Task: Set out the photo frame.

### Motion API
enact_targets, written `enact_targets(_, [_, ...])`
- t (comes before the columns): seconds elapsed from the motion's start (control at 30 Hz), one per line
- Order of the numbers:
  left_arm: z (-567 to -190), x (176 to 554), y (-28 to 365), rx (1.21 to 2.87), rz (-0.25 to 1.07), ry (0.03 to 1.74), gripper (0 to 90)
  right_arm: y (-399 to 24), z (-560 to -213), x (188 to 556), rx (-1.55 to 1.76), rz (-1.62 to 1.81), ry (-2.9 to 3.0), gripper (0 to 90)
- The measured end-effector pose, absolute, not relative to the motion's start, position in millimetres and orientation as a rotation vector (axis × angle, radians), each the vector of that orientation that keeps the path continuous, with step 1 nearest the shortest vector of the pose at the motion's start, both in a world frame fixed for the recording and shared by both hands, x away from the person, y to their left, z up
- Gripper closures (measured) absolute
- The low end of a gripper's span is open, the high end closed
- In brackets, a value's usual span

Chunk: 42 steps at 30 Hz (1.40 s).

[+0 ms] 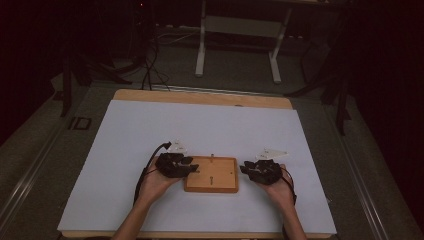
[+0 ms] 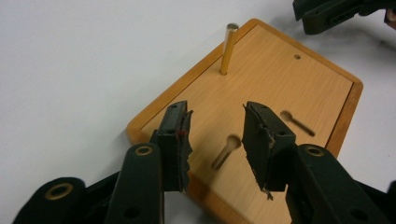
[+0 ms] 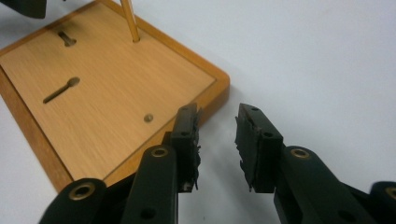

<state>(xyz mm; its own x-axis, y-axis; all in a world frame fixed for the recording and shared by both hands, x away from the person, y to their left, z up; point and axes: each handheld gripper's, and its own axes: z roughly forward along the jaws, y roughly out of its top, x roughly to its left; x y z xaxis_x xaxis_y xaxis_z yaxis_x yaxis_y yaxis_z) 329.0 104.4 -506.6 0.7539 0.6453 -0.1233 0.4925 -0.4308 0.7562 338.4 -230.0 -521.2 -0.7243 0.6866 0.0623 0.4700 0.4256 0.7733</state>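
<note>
Wooden board (image 1: pixel 211 174) is lying flat on the white tabletop (image 1: pixel 125 150) between my claws, so I am keeping the left claw (image 2: pixel 215 125) and right claw (image 3: pixel 217 125) part-open, empty, squaring them on opposite edges before squeezing.

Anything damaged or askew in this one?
Yes: the black pads on both grippers look torn and ragged at their edges, left gripper and right gripper. The wooden board lies flat and its brass peg stands upright.
</note>
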Motion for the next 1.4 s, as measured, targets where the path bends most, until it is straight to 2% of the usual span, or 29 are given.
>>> enact_targets(0.77, [-515,308,127,2.062,0.206,0.881,62.0,-205,-493,348,0.817,1.235,2.477,67.7])
enact_targets(1.13, [-513,302,130,2.049,0.208,0.853,62.0,-170,-501,359,0.759,1.250,2.546,68.5])
enact_targets(1.4, [-514,301,130,2.054,0.211,0.849,61.4,-152,-500,367,0.729,1.264,2.556,73.6])
